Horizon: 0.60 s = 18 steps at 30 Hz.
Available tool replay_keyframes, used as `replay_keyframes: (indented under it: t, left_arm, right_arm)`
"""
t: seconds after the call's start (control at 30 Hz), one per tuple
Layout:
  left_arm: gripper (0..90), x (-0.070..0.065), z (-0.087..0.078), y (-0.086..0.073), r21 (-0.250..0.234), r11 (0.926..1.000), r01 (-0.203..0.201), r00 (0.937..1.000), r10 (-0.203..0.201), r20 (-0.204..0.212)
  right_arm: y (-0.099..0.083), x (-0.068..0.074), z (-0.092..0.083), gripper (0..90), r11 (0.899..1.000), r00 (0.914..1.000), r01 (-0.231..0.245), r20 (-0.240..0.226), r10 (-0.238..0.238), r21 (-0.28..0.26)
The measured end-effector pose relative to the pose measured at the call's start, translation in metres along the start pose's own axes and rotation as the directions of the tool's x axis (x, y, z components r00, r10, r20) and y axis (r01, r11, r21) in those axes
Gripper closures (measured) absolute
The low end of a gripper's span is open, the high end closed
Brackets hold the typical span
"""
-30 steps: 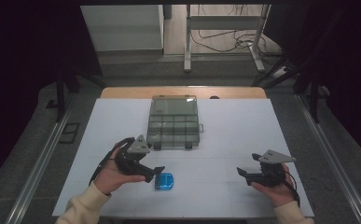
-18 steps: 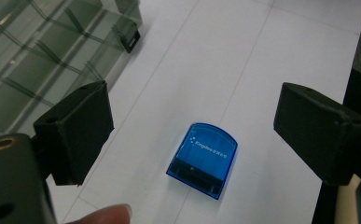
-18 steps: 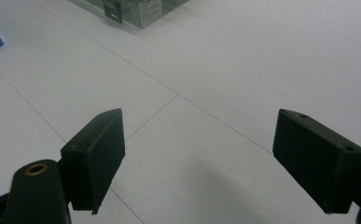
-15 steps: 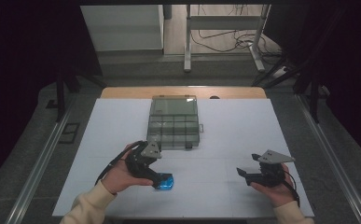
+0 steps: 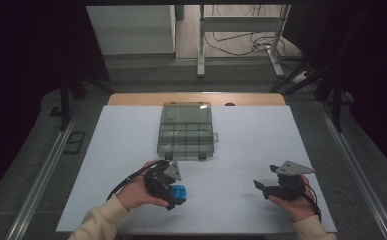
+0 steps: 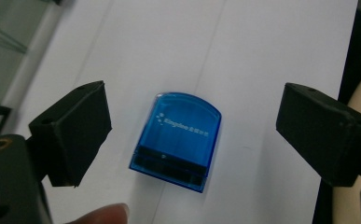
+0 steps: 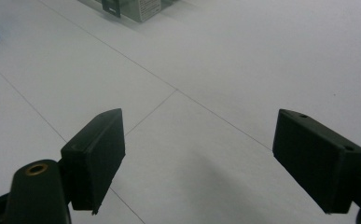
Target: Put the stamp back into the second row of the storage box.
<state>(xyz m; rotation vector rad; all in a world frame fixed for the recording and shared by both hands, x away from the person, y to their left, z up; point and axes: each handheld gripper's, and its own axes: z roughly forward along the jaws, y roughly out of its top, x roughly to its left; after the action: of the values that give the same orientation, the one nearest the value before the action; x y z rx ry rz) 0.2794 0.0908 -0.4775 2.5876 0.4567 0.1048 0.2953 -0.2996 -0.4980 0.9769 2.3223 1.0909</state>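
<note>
**Left tool lines up on the blue box**

White surface (image 5: 131,145) carries a clear case (image 5: 186,131) at its far middle. Nearer the person than the case, a blue box (image 6: 177,139) lies flat between the wide jaws of the left tool (image 6: 192,135), untouched. Right of the box, the right tool (image 7: 215,154) hangs wide and empty. Likely step: a pickup; next comes lowering and closing squarely on the box's sides.

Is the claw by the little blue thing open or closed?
Open. In the left gripper view, the left gripper's two black fingers stand wide apart on either side of the blue plastic case, touching neither side.
</note>
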Motion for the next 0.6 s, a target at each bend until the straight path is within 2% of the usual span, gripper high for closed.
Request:
replay_keyframes:
  t: [0.07, 0.17, 0.27, 0.37, 0.53, 0.6]
  left_arm:
    - [10.7, 0.0, 0.003, -0.001, 0.005, 1.0, -0.002, 1.0, 0.002, 0.004]
    - [10.7, 0.004, 0.017, -0.004, 0.05, 0.9987, 0.01, 0.9998, -0.011, 0.016]
    - [11.0, 0.007, 0.024, -0.007, 0.07, 0.9974, 0.016, 0.9997, -0.018, 0.019]
    - [14.3, 0.009, 0.028, -0.007, 0.089, 0.996, 0.009, 0.9991, -0.013, 0.042]
    - [23.0, 0.007, 0.033, -0.008, 0.11, 0.9939, -0.015, 0.9995, 0.012, 0.03]
    - [26.7, 0.006, 0.034, -0.008, 0.111, 0.9934, -0.03, 0.9995, 0.03, 0.006]
  right_arm:
    - [0.0, 0.0, 0.0, 17.2, 1.0, 1.0, 0.0, 0.0, 0.0, 0.001]
    - [0.0, 0.0, 0.001, 17.2, 1.0, 1.0, 0.003, 0.0, -0.003, 0.002]
    - [0.0, 0.0, 0.001, 17.2, 1.0, 1.0, 0.005, -0.001, -0.005, 0.003]
    - [0.0, 0.001, 0.001, 17.2, 1.0, 1.0, 0.004, 0.0, -0.004, 0.005]
    - [0.0, 0.001, 0.001, 17.2, 1.0, 1.0, 0.008, 0.0, -0.008, 0.011]
    - [0.0, 0.001, 0.001, 17.2, 1.0, 1.0, 0.008, 0.0, -0.008, 0.011]
